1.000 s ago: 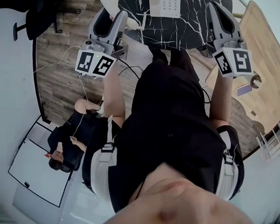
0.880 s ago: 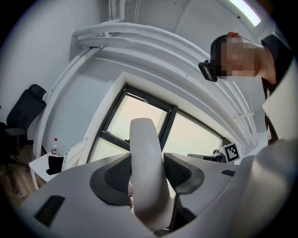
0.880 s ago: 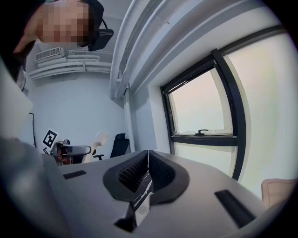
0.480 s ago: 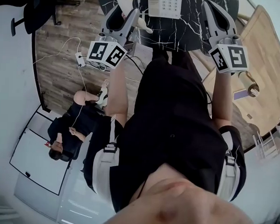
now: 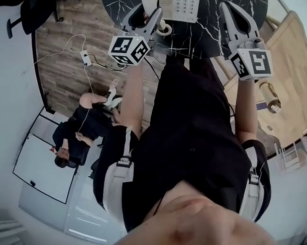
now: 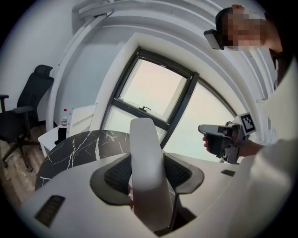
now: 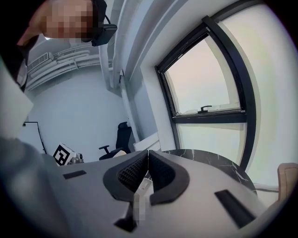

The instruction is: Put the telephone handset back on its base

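Observation:
The white telephone base (image 5: 182, 4) with its keypad lies on the round black marble table (image 5: 209, 27) at the top of the head view. My left gripper (image 5: 146, 18) hangs over the table's near left edge, just left of the base, and is shut on the white handset (image 6: 144, 172), which stands up between the pads. The handset's coiled cord (image 5: 166, 30) shows beside the gripper. My right gripper (image 5: 227, 7) is held over the table's right side with its pads (image 7: 139, 169) closed on each other and nothing between them.
A person (image 5: 77, 139) sits on the wooden floor at the left, near a power strip (image 5: 85, 57) with cables. A light wooden table (image 5: 289, 64) stands at the right. A black office chair (image 6: 23, 116) stands beyond the marble table.
My left gripper has moved forward and to the right with the handset, from beside the table to just left of the base. The right gripper has barely shifted.

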Demonstrator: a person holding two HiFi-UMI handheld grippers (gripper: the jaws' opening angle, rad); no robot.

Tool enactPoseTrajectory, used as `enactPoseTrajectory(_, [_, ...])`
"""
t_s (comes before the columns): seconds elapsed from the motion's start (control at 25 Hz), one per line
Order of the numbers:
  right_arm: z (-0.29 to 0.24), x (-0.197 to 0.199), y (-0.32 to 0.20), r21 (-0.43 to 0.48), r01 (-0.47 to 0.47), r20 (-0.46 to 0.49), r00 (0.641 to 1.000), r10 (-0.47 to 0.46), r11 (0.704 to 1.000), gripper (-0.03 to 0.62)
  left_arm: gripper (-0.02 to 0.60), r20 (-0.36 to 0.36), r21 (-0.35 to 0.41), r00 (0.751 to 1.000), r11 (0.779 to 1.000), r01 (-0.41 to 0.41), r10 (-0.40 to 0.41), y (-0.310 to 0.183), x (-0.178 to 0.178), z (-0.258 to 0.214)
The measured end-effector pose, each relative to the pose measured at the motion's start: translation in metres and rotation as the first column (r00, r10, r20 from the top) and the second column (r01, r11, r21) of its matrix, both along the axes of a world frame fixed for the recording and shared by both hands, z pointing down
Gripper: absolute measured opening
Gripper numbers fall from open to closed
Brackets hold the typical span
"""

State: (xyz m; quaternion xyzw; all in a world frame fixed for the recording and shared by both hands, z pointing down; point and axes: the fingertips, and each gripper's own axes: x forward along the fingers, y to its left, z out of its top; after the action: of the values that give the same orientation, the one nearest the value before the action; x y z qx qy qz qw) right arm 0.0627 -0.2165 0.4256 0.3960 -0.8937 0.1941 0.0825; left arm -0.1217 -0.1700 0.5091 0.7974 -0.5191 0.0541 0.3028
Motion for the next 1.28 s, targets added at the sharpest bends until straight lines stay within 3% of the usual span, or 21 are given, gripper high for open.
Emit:
enactPoseTrajectory(0.4, [0.037,0.006,-0.015,-0.069,0.018,-0.024,1.000,-0.019,0.997,0.031,0.229,0.067,-0.149,0.998,0.989,0.013,-0.003,-0.015,0.009,0.080])
enactPoseTrajectory(0.8, [0.064,0.010,-0.013,-0.118,0.018,-0.034,0.999,-0.022,0.993,0.031,0.229,0.174,-0.290,0.985,0.956,0.036,0.016,-0.013,0.016,0.141])
enactPoseTrajectory(1.28, [0.078,0.018,-0.014,-0.153,0.016,-0.035,0.999,-0.022,0.988,0.031,0.230,0.291,-0.306,0.957,0.949,0.079,0.014,-0.030,0.023,0.160])
